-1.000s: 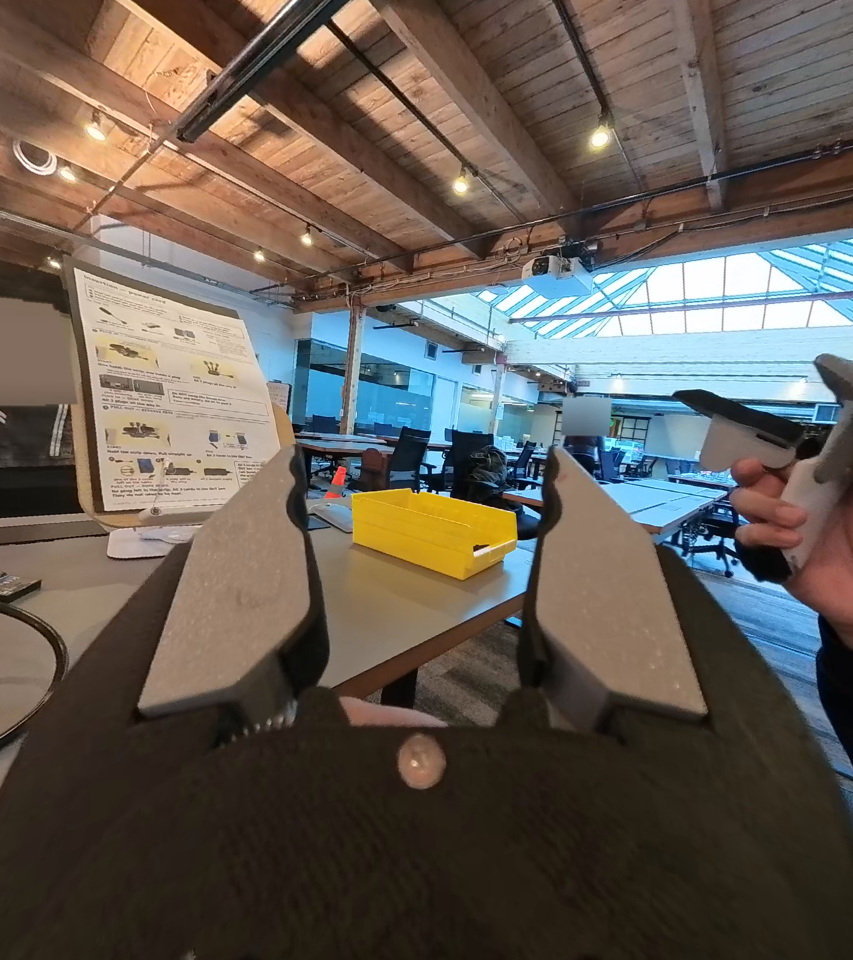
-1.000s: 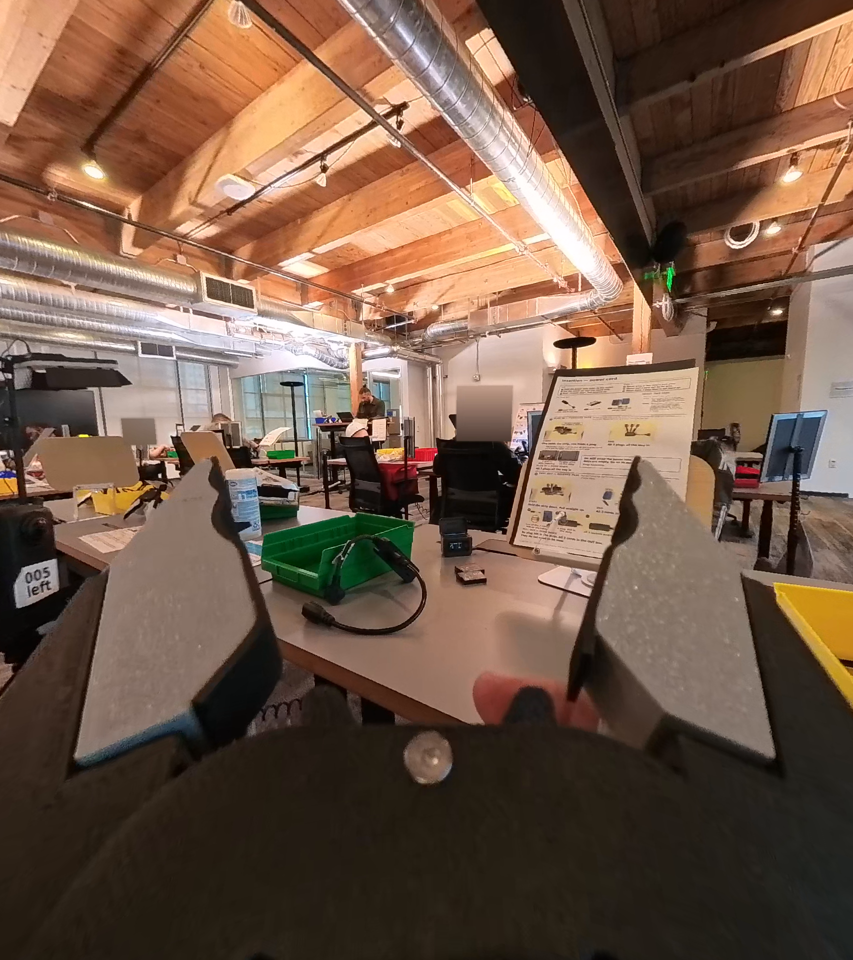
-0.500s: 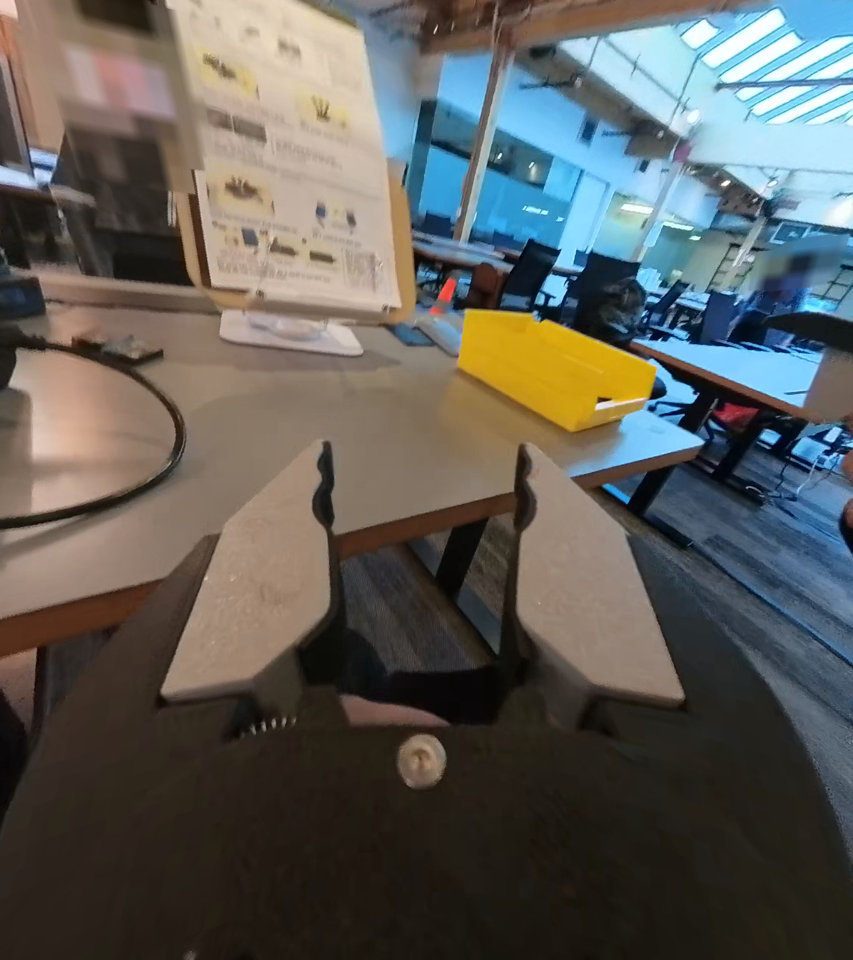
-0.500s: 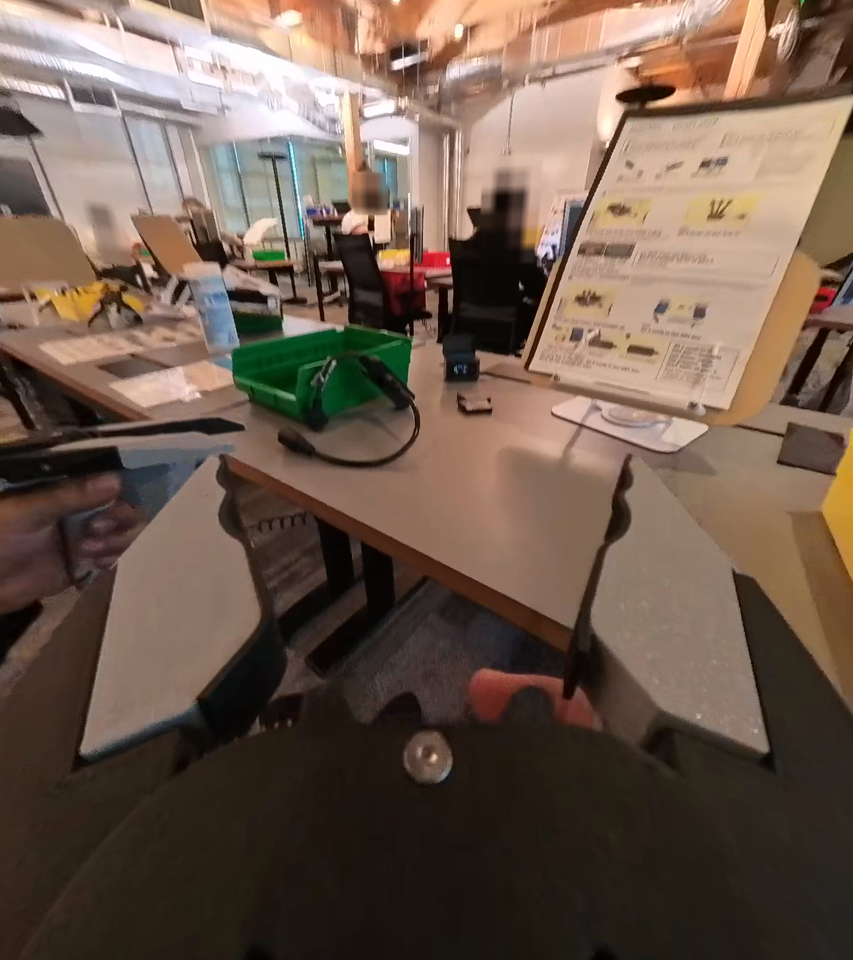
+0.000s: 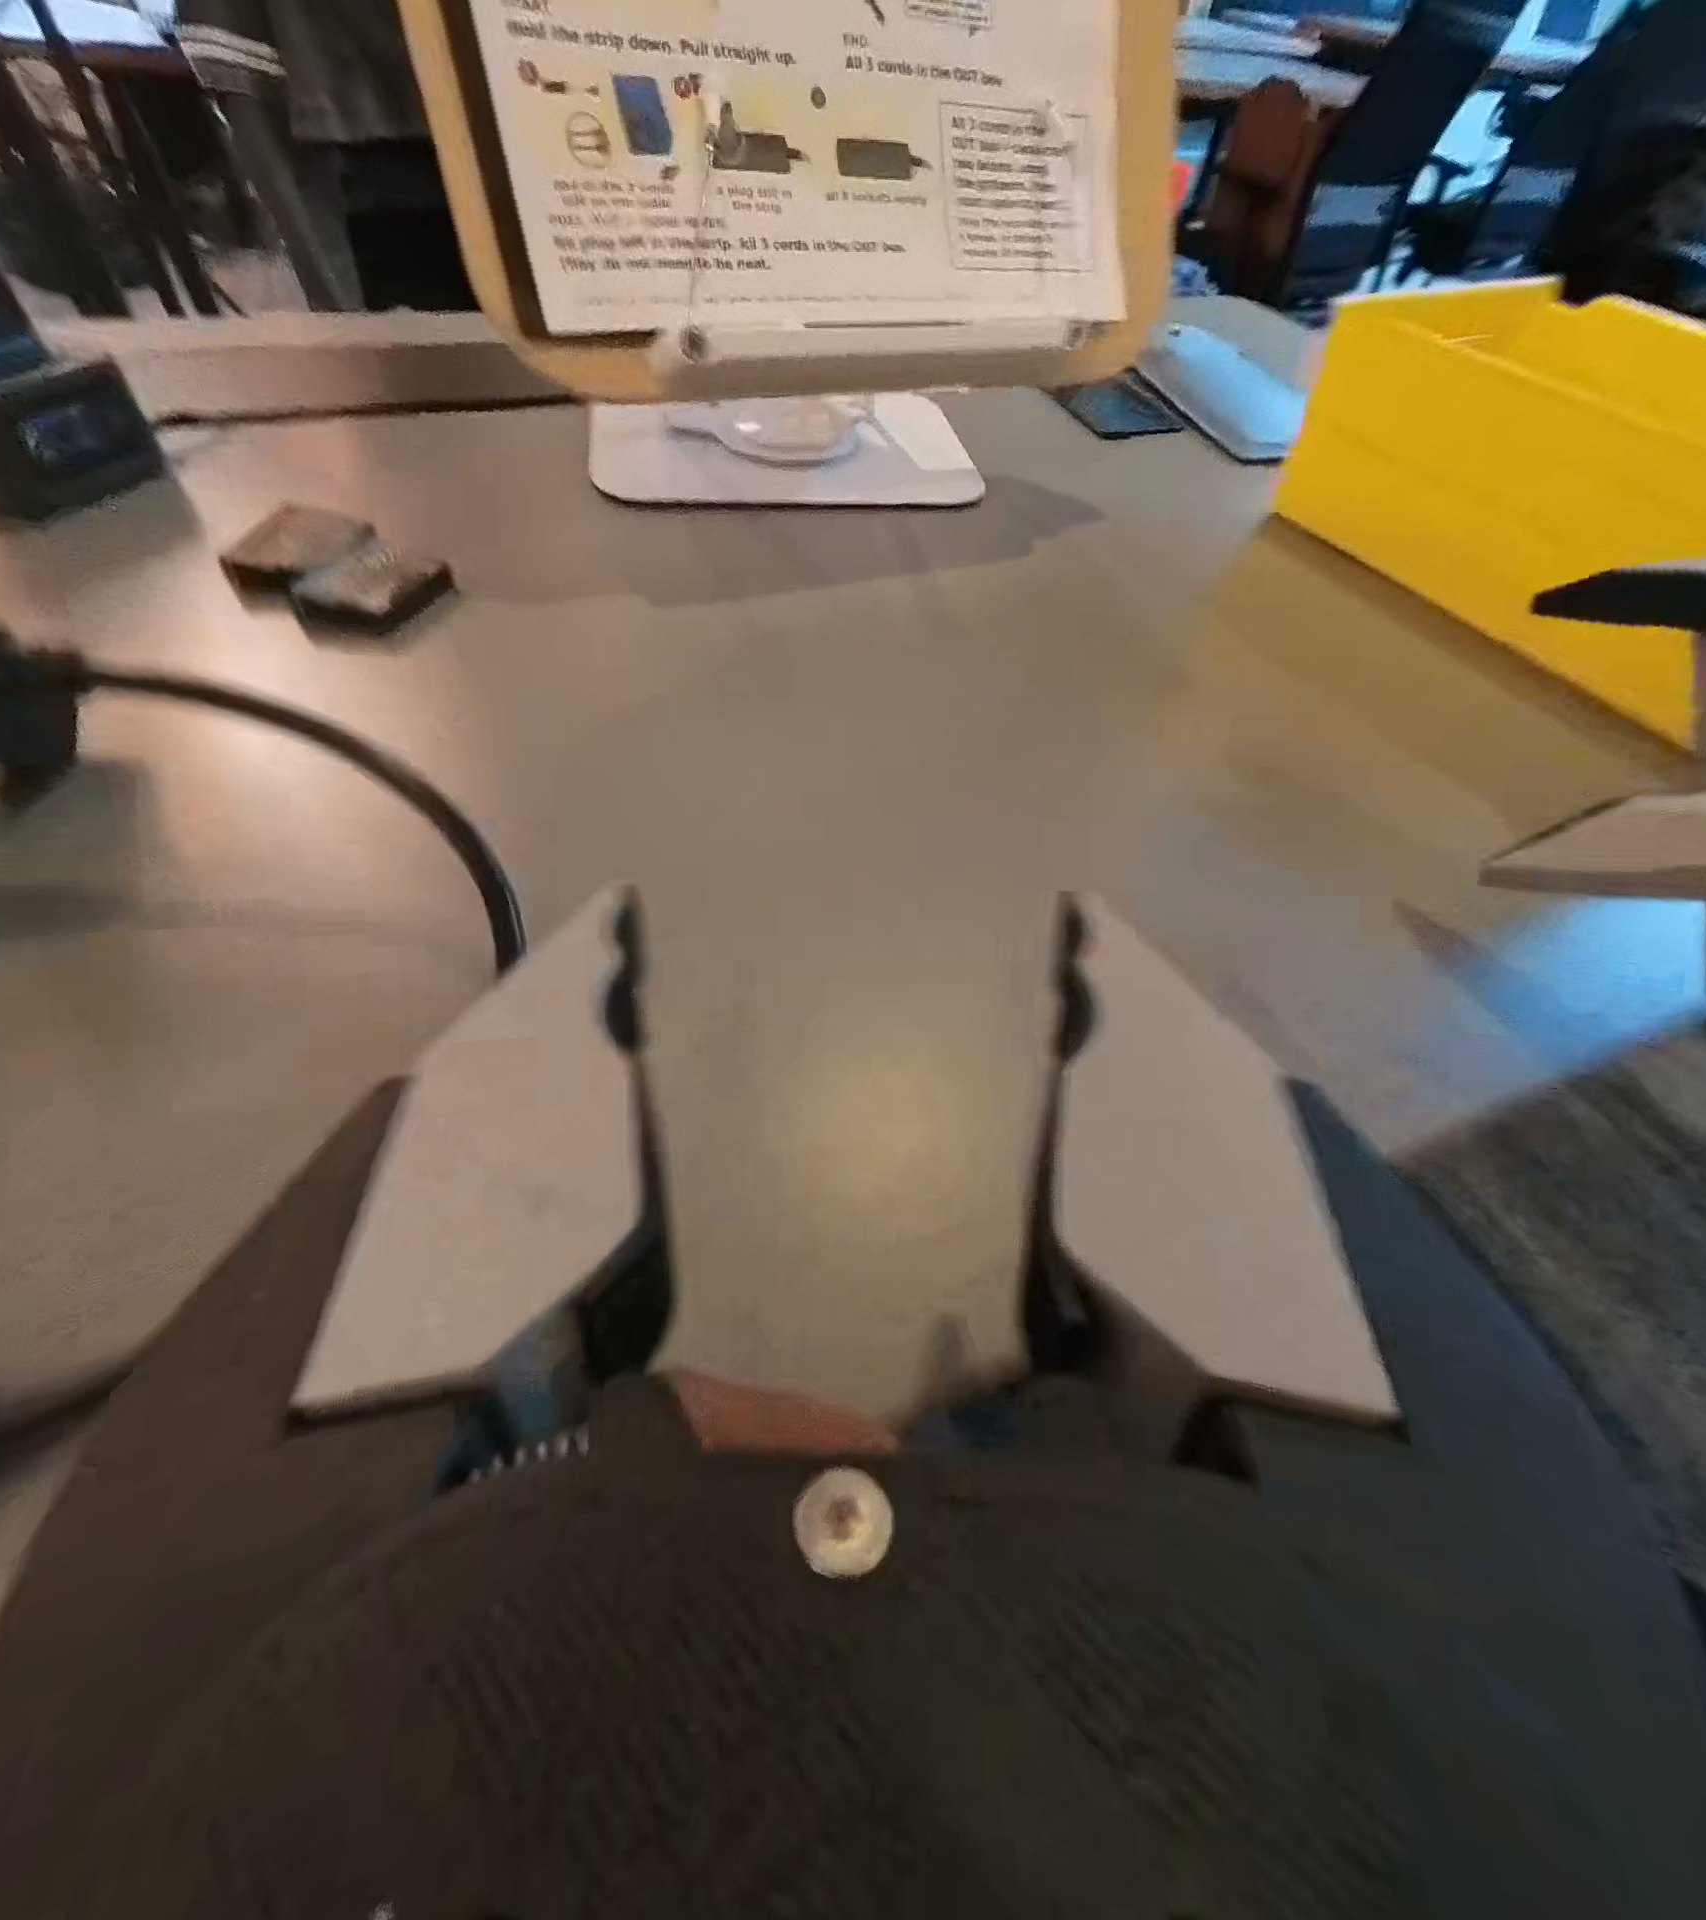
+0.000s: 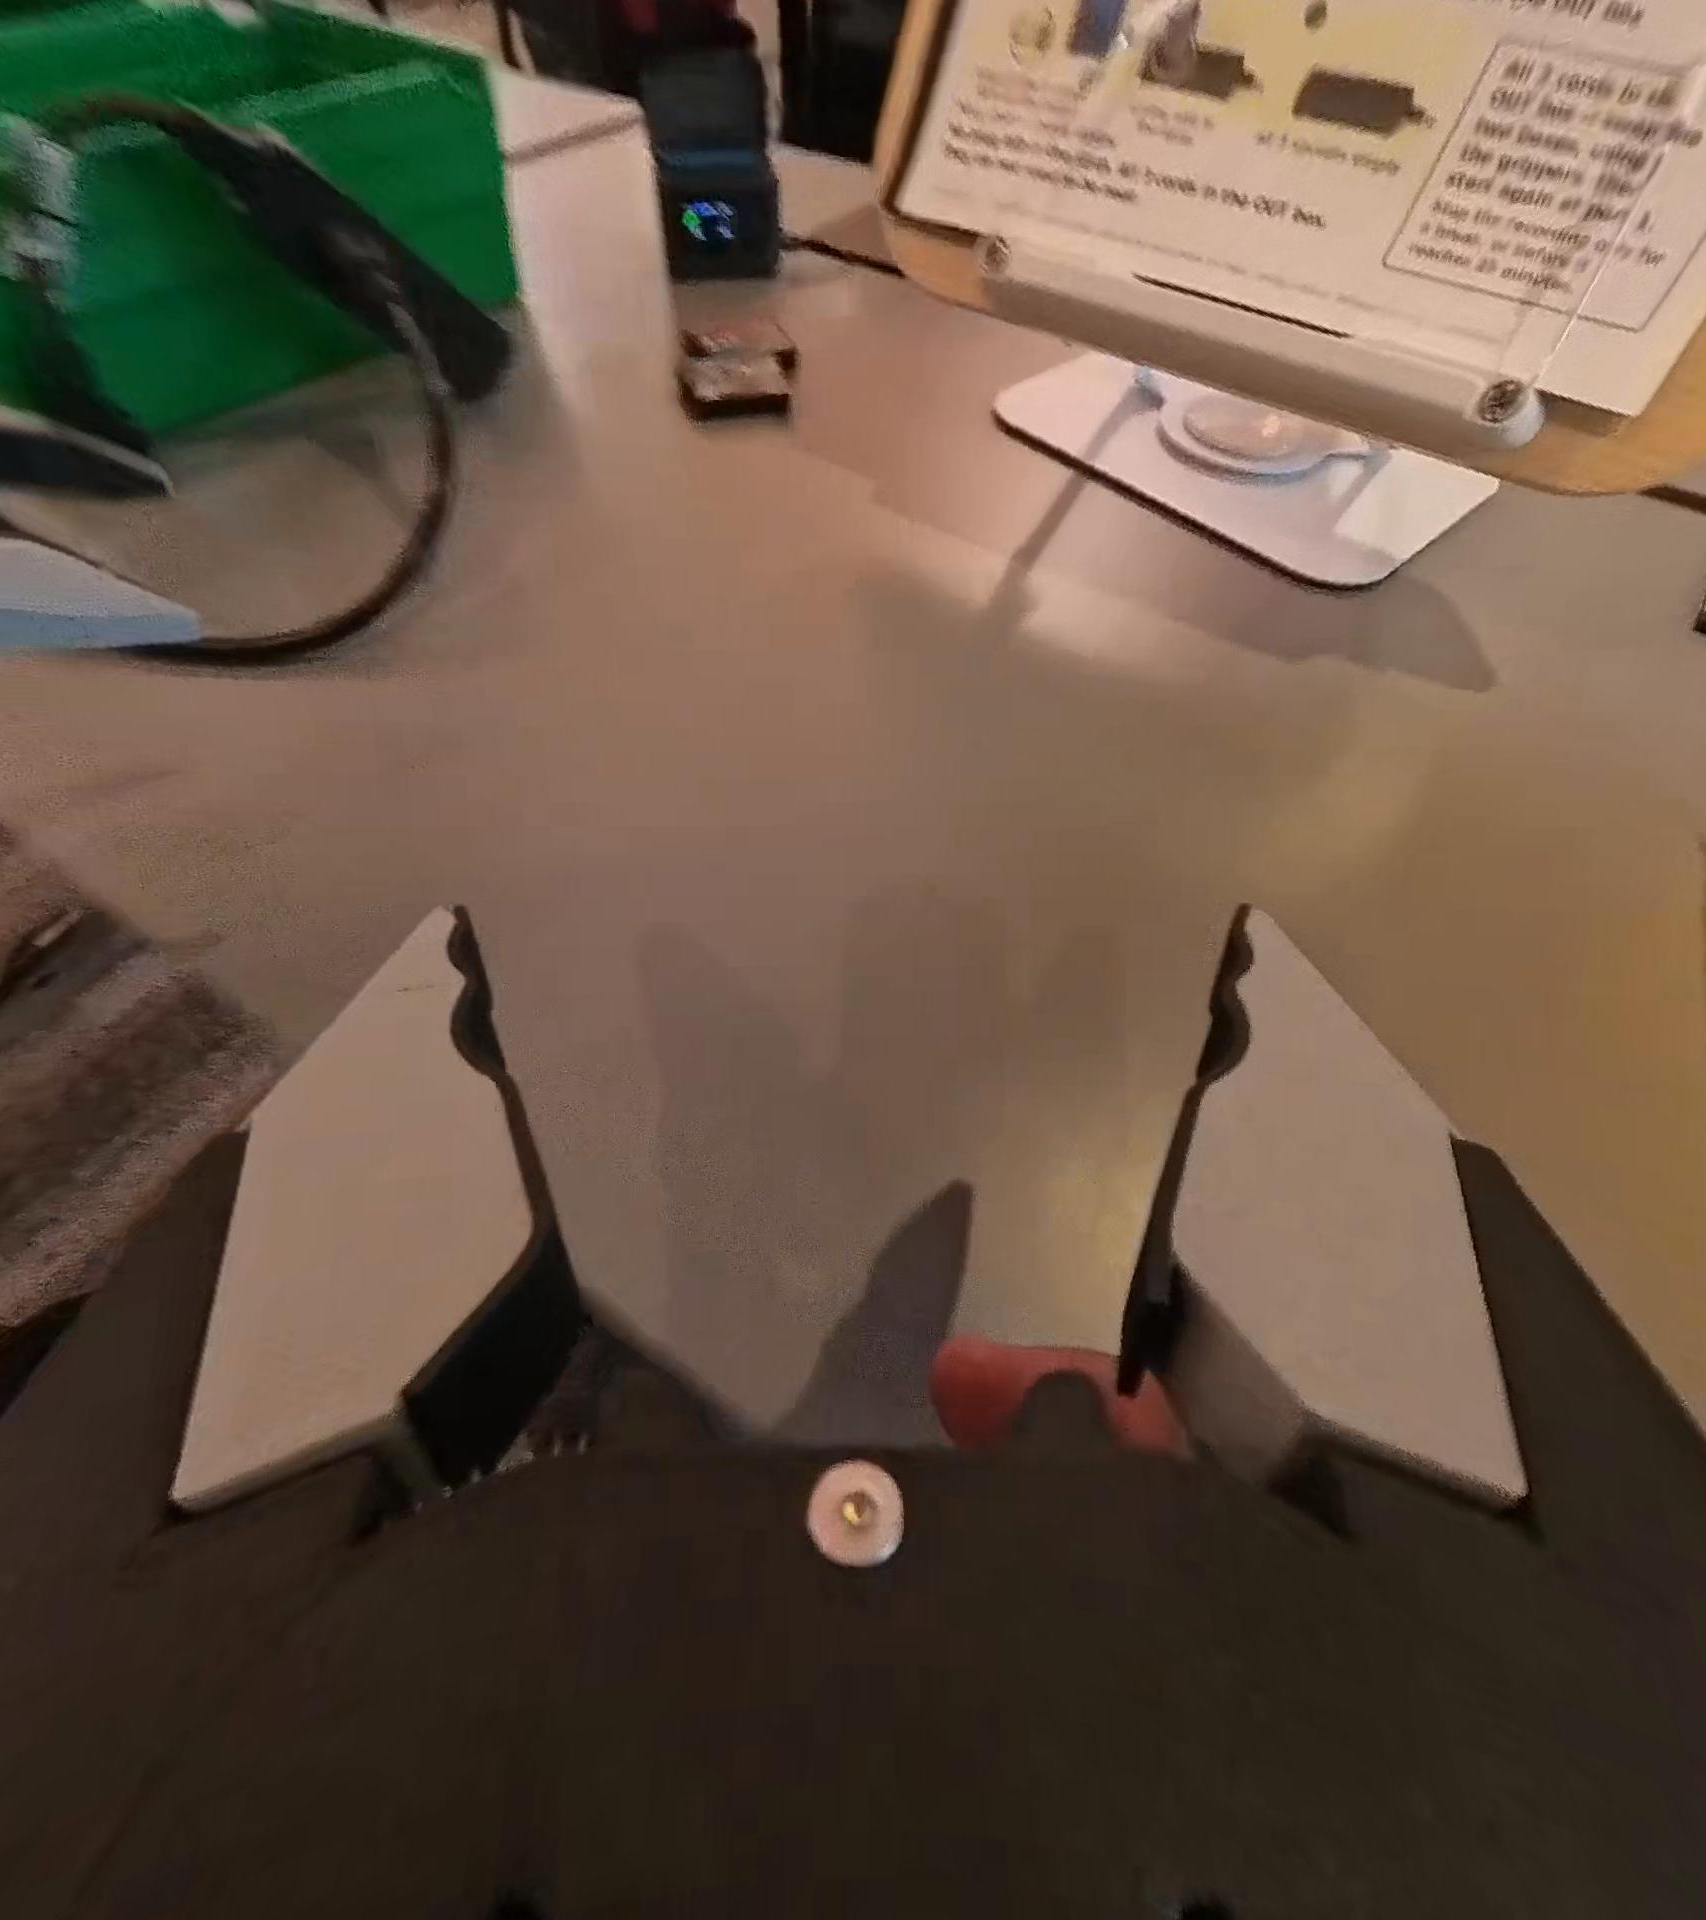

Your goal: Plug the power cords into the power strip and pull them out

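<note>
Basically, a smooth grey table top (image 5: 828, 727) with a dull sheen fills the middle of both views. Left gripper (image 5: 844, 925), matte black ribbed body with flat grey wedge-shaped fingers (image 5: 506, 1174), sits in the lower half of the left wrist view; jaws spread, nothing between them, only bare table in the gap. Right gripper (image 6: 849, 935), same build, takes up the lower half of the right wrist view, jaws parted wider, also holding nothing. Its fingertips also poke in at the right edge of the left view.

Upper centre of the left view: white printed instruction sheet on a tan board (image 5: 807, 156), standing on a flat white rounded base. Upper right: yellow plastic bin (image 5: 1514, 447), boxy, hard-edged, on the table. Upper left of the right view: green plastic bin (image 6: 205, 208), blurred.

Power cord: a black rubbery cable (image 6: 413, 447) hangs out of the green bin and loops in an arc onto the table, left side of the right view; the same cord curves through the left part of the left view (image 5: 361, 748), ending in a blurred black plug body at the left edge.

Small black box with a tiny lit screen (image 6: 714, 197) at top centre of the right view. Just below it, two small dark flat square pieces (image 6: 735, 369), touching each other. Power strip cannot be made out in either view.
</note>
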{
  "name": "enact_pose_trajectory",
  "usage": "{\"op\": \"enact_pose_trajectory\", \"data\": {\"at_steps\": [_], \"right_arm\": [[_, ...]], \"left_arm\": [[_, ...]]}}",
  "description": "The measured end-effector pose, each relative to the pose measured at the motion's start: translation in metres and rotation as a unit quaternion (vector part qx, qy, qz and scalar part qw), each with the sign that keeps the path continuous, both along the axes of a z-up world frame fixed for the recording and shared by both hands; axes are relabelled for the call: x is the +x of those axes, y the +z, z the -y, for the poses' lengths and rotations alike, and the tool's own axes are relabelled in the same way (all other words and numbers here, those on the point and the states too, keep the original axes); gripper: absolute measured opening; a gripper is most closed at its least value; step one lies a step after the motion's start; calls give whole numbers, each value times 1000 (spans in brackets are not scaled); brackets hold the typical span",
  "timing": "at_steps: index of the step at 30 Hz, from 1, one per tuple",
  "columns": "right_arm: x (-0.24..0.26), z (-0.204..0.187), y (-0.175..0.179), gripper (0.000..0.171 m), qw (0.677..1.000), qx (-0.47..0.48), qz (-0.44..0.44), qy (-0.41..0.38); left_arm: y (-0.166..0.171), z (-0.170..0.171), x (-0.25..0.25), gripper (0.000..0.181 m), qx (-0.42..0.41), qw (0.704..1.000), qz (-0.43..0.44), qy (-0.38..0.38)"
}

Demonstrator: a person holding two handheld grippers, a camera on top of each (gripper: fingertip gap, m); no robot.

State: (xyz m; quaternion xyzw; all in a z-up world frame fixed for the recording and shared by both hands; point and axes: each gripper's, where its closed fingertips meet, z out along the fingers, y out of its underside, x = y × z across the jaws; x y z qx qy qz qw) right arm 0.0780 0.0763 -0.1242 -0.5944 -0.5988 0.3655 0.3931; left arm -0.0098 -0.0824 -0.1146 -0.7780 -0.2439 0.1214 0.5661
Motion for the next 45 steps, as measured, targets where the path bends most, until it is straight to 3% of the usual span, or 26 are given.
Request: {"op": "enact_pose_trajectory", "data": {"at_steps": [1,2,6,10,13,18,21,33,45], "right_arm": [[-19,-14,-6,136,1000,5,13,-2],[-38,-29,-13,137,1000,8,25,-4],[-101,-70,-38,143,997,7,77,8],[-131,-90,-59,145,994,29,100,16],[-132,-95,-79,157,988,40,151,13],[-131,-95,-91,157,985,23,174,-7],[-132,-99,-98,158,981,-15,192,-21],[-132,-99,-99,158,980,-20,196,-28],[-132,-100,-99,157,980,-20,196,-28]], "left_arm": [[-2,-19,-19,93,-11,1000,-16,2],[-4,-38,-37,87,-21,999,-28,0],[-14,-112,-98,93,-36,999,-33,-5],[-35,-154,-140,95,-71,996,-40,20],[-36,-154,-163,89,-104,989,-76,71],[-33,-134,-165,96,-68,989,-78,108],[-19,-130,-164,95,-23,990,-93,107],[-18,-130,-162,91,-33,987,-117,108],[-5,-142,-148,73,-72,959,-248,112]]}}
